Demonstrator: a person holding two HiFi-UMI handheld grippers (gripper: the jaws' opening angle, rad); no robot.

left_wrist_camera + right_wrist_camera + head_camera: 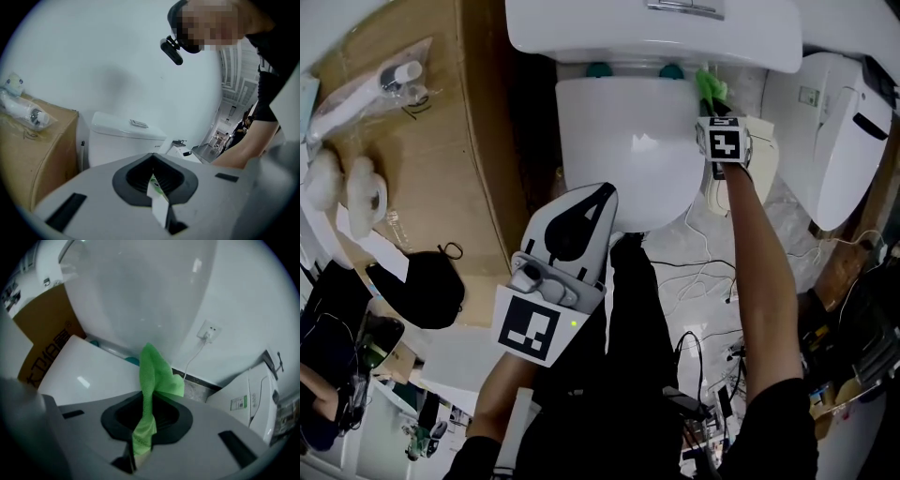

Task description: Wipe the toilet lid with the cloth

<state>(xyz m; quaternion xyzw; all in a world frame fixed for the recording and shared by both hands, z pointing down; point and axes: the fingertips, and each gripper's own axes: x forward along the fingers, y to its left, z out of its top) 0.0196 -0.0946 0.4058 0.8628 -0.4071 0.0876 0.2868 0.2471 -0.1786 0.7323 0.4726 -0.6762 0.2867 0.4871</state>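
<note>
The white toilet lid (628, 141) lies closed below the tank (656, 33). My right gripper (712, 108) is at the lid's back right corner, near the hinge, shut on a green cloth (710, 87). In the right gripper view the cloth (152, 376) stands up out of the shut right gripper (143, 437), with the lid (89, 376) to the left beneath it. My left gripper (607, 192) hovers over the lid's front edge, its jaws closed to a point with nothing held. From the left gripper view, the left gripper (157, 187) faces the tank (126, 136).
A cardboard box (422, 169) stands left of the toilet with a bagged item (375, 84) on top and a black cap (427, 286) at its near end. Another white toilet unit (834, 131) sits to the right. Cables (712, 272) trail over the floor. A wall socket (207, 331) is behind.
</note>
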